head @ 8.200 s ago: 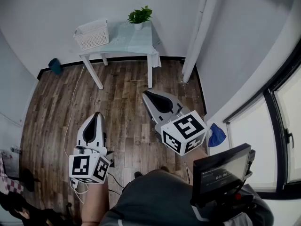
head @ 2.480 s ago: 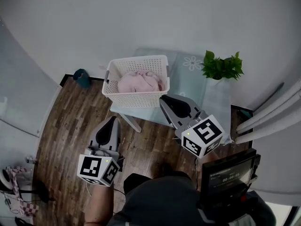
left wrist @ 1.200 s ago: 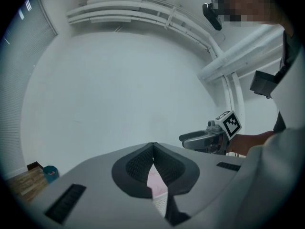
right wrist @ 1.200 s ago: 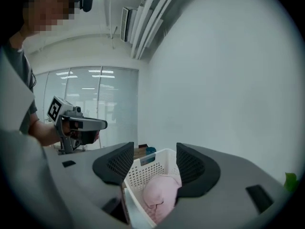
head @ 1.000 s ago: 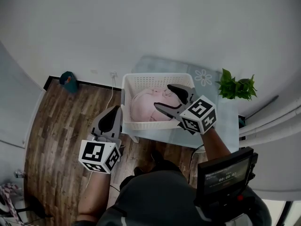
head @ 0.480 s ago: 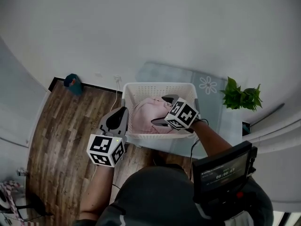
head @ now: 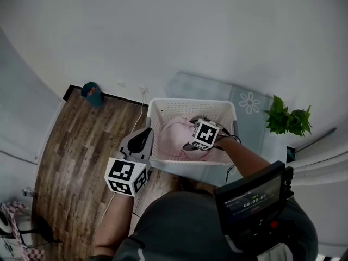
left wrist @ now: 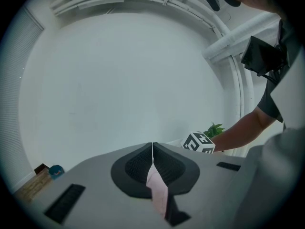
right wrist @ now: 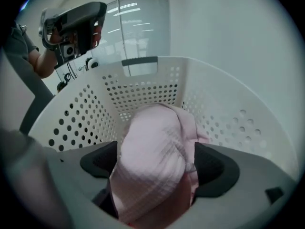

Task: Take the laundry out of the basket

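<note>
**Head view.** A white perforated basket (head: 163, 105) is seen on a pale table (head: 253, 118), with a potted plant (head: 288, 121) set apart at the table's right end. Pink laundry (head: 173, 137) is heaped inside the basket. The right gripper (head: 190, 143) is pointed down into the basket, onto the laundry. The left gripper (head: 144, 135) is held just outside the basket's left wall.

**Left gripper view.** The jaws are seen closed together, tips meeting. Only a thin pink strip is visible in the slit below them.

**Right gripper view.** The jaws, which have just been opening, are spread wide. A mound of the laundry is seen between the pads, within the basket's walls.
</note>
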The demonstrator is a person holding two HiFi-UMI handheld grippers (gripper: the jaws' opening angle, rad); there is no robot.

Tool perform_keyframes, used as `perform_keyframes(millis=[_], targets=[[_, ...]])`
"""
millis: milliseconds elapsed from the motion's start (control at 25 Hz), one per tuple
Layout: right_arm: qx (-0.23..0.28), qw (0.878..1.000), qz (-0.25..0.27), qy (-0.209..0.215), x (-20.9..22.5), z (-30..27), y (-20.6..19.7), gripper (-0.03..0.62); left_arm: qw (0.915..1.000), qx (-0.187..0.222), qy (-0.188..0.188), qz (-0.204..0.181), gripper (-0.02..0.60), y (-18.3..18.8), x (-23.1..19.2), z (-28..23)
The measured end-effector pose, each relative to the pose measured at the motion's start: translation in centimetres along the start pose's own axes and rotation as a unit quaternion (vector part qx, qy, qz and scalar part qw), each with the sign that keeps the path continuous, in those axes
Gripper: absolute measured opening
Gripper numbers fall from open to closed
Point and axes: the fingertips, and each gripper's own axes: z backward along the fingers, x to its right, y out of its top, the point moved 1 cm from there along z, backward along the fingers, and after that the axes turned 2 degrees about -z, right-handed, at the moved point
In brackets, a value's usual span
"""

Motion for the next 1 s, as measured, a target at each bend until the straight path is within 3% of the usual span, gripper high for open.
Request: perform_keyframes(millis=[720,920,1000], targets=[[-0.072,0.995,0.008,0.062,0.9,-7.5,-3.0,0.479,0.9985,-0.018,0.051,0.005,0.008,-1.0,-3.0,1.2],[-0.084,0.995,0.009,0.056,0.5,-8.7,-3.1,0.478,0.9977,-0.023,0.064,0.009,0.008,-1.4,-3.6,1.4],[-0.089,0.995,0.006,0.048,0.5,-9.0,-3.0,0.45,0.9972,-0.024,0.07,0.013,0.008,-1.6,-3.8,1.5]])
